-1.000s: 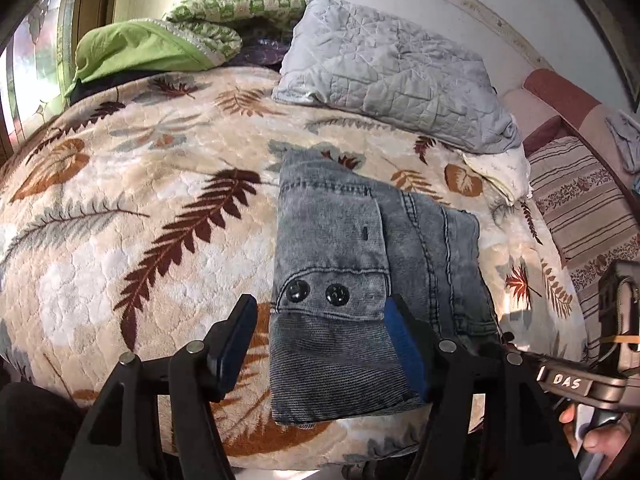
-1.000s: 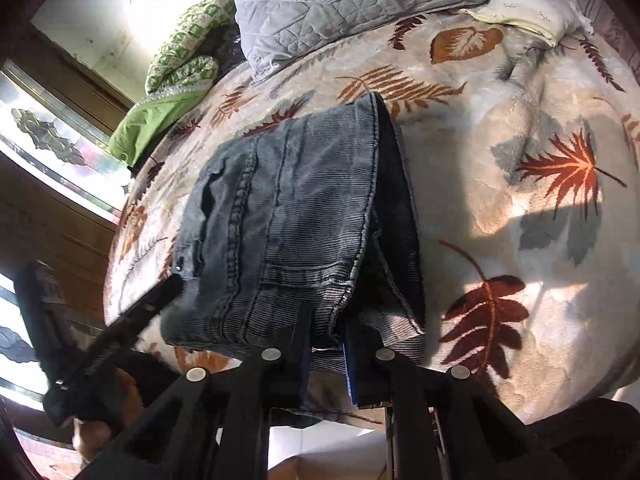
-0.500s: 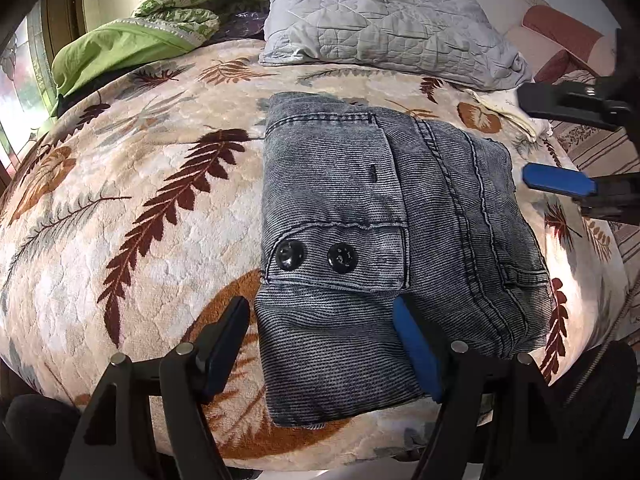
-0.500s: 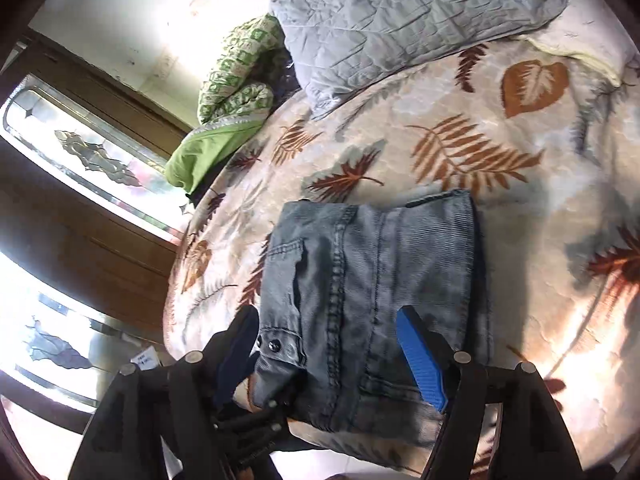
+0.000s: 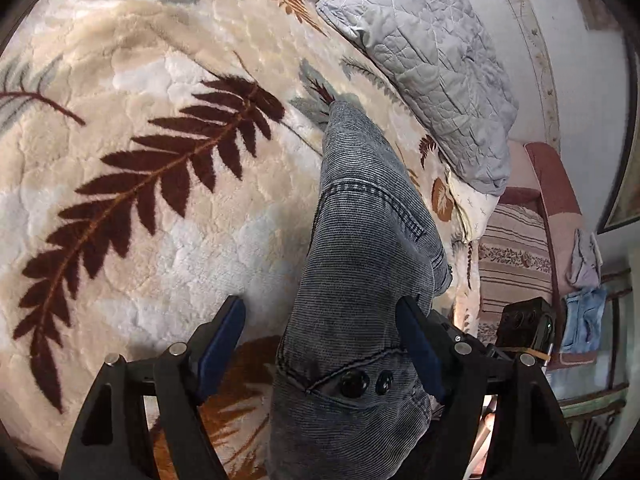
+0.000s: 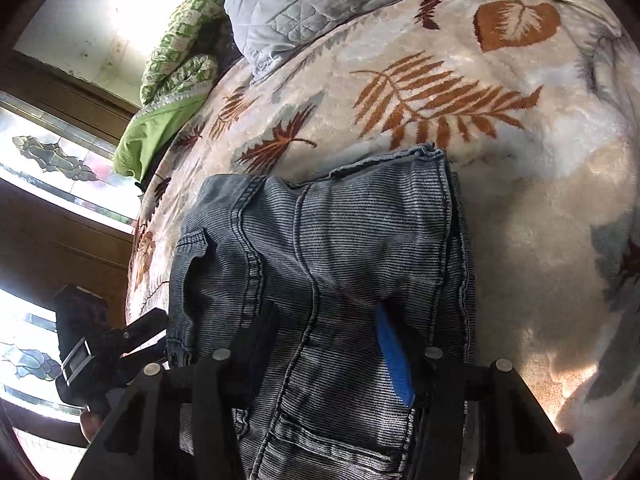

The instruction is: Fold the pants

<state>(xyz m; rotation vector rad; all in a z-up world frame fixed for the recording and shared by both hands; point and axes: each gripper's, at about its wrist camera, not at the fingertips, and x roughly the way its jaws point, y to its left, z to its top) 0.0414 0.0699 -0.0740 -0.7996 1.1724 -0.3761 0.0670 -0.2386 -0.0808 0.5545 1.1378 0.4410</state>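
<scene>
While the left wrist camera looks down along its fingers, the folded pants (image 5: 360,280) lie on the leaf-patterned blanket (image 5: 140,240), and their near end with two dark buttons (image 5: 362,383) bulges up between the left gripper (image 5: 320,344). Its jaws stand wide. The right-hand blue pad (image 5: 418,344) lies against the denim, the left-hand one (image 5: 222,340) is clear of it over the blanket, so nothing is clamped. A grey quilted pillow (image 5: 432,64) lies beyond the pants towards the wall. A striped cushion (image 5: 516,256) and some hung cloths (image 5: 584,304) sit at the right edge. Part of the other tool's black body (image 5: 524,324) shows just behind the right finger.

Seen from the right wrist camera, the pants (image 6: 320,248) fill the middle as a flat folded stack near the blanket's (image 6: 520,200) near edge. The right gripper (image 6: 324,344) has its jaws closing with the denim between them. The blue pad (image 6: 394,360) and the dark one (image 6: 260,344) both rest on the top layer, and whether they pinch it I cannot tell. The left tool (image 6: 104,344) sits just beside the stack's left edge, in front of the stained-glass window (image 6: 48,160). A green patterned quilt (image 6: 172,80) and the grey pillow (image 6: 320,4) lie at the far side.
</scene>
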